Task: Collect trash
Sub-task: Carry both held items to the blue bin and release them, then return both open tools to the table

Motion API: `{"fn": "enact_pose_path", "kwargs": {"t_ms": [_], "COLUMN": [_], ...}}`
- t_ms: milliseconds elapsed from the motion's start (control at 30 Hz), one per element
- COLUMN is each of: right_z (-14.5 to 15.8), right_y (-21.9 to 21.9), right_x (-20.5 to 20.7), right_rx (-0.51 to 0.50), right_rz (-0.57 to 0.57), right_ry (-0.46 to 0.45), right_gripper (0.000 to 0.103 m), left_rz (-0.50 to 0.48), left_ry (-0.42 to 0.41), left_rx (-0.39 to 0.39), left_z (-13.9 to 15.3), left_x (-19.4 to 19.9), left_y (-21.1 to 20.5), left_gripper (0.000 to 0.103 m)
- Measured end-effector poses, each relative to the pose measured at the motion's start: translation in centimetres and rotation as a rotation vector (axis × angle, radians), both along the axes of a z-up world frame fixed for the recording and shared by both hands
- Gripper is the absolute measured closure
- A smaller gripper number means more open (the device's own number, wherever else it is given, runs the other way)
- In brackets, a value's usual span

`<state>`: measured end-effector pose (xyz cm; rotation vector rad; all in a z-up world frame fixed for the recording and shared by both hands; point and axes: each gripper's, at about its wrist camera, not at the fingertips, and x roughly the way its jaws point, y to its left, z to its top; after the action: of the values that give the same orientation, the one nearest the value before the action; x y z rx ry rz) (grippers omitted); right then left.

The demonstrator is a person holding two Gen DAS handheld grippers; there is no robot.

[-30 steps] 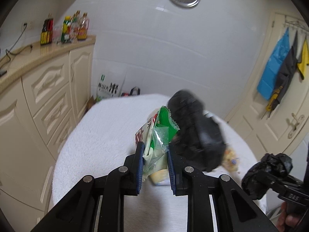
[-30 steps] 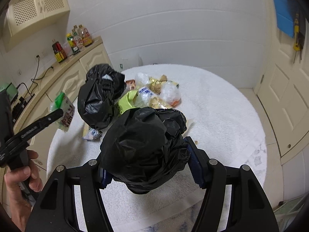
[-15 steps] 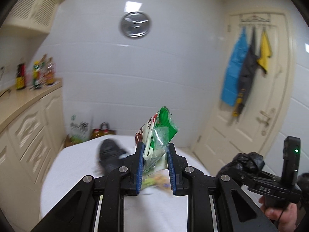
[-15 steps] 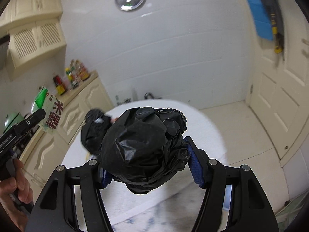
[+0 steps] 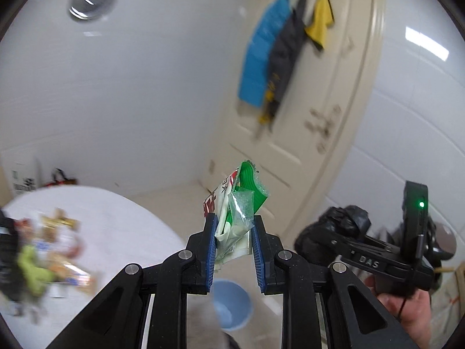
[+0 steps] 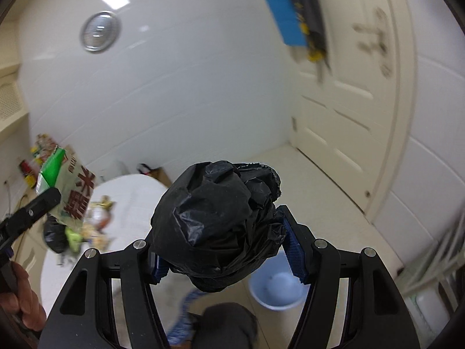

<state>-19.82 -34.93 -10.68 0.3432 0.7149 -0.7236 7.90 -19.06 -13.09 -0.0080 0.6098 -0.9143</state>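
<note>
Since the earlier frames both grippers have swung off the round white-clothed table (image 5: 122, 221) and out toward the floor by the cream panelled door (image 5: 328, 116); a sec ago both views looked down on the table, now it sits at the left edge of each w/ the leftover heap of mixed wrappers (image 5: 52, 250) on it. Left gripper (image 5: 234, 247) is nearly closed, blue pads pinching a crumpled green-and-white plastic snack packet w/ red lettering (image 5: 237, 203), which sticks up above the tips. Right gripper (image 6: 223, 247) stands about half open but clamped on a bulky scrunched black plastic bag (image 6: 218, 221), wadded between both pads and bulging over them. Step in hand, as I read it: carry phase, both loads lifted clear and en route to the round pale-blue plastic bin (image 6: 279, 288) on the tiled floor. In the left wrist view the bin shows just below the fingertips; in the right wrist view it's partly behind the right finger. A dark-clad knee (image 6: 229, 325) sits near the bin. Next move prob needs: bring each gripper over the bin mouth, tip down, then open fully. The black bag is wide, so centre it first or it may catch the rim. The packet is light and may cling to a pad or flutter off. More trash is left on the table, incl. another black bag (image 6: 53, 238), so further trips are likely.
</note>
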Motion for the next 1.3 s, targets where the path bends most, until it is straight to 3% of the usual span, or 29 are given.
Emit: {"fn": "enact_pose_path", "kwargs": {"t_ms": [200, 367, 467, 533, 567, 633, 667, 700, 767, 833, 1000, 1300], "right_z": [-5.7, -10.8, -13.6, -15.1, -16.2, -17.6, -18.1, -18.3, -18.3, -18.2, -16.5, -10.7], "right_y": [-5.7, -10.5, -12.7, -13.8, -14.6, -15.6, -16.1, -16.3, -16.5, -16.4, -15.2, -11.0], "right_x": [-1.8, -1.1, -1.0, -1.0, -0.8, -1.1, -1.1, -1.2, -1.8, -2.6, -2.6, -2.0], "right_rx": [0.131, 0.239, 0.290, 0.315, 0.332, 0.358, 0.368, 0.370, 0.371, 0.373, 0.340, 0.255], "right_rz": [-0.078, -0.116, -0.136, -0.147, -0.160, -0.188, -0.201, -0.213, -0.238, -0.256, -0.285, -0.260], "right_ry": [0.046, 0.085, 0.109, 0.122, 0.137, 0.147, 0.145, 0.141, 0.118, 0.095, 0.076, -0.005], "right_gripper": [0.038, 0.038, 0.038, 0.037, 0.035, 0.034, 0.029, 0.025, 0.000, 0.000, 0.000, 0.000], "left_rz": [-0.120, -0.165, -0.168, -0.163, -0.154, -0.132, -0.121, -0.104, -0.083, -0.075, -0.055, -0.021], "left_ry": [0.136, 0.285, 0.330, 0.350, 0.352, 0.346, 0.344, 0.331, 0.294, 0.274, 0.191, 0.086], "left_rx": [0.131, 0.255, 0.329, 0.374, 0.396, 0.427, 0.431, 0.439, 0.443, 0.428, 0.398, 0.310], "left_z": [-6.2, -12.1, -14.8, -16.1, -16.6, -16.5, -16.2, -15.6, -15.0, -14.8, -12.0, -8.0], "left_x": [1.7, 4.1, 5.7, 7.4, 8.2, 9.7, 10.6, 11.1, 11.5, 11.5, 8.8, 3.3], "left_y": [-6.9, -11.3, -13.0, -14.0, -14.8, -15.4, -15.8, -17.0, -16.4, -16.2, -13.3, -7.7], "left_gripper": [0.084, 0.083, 0.083, 0.079, 0.073, 0.056, 0.040, 0.031, 0.020, 0.008, 0.004, 0.002]}}
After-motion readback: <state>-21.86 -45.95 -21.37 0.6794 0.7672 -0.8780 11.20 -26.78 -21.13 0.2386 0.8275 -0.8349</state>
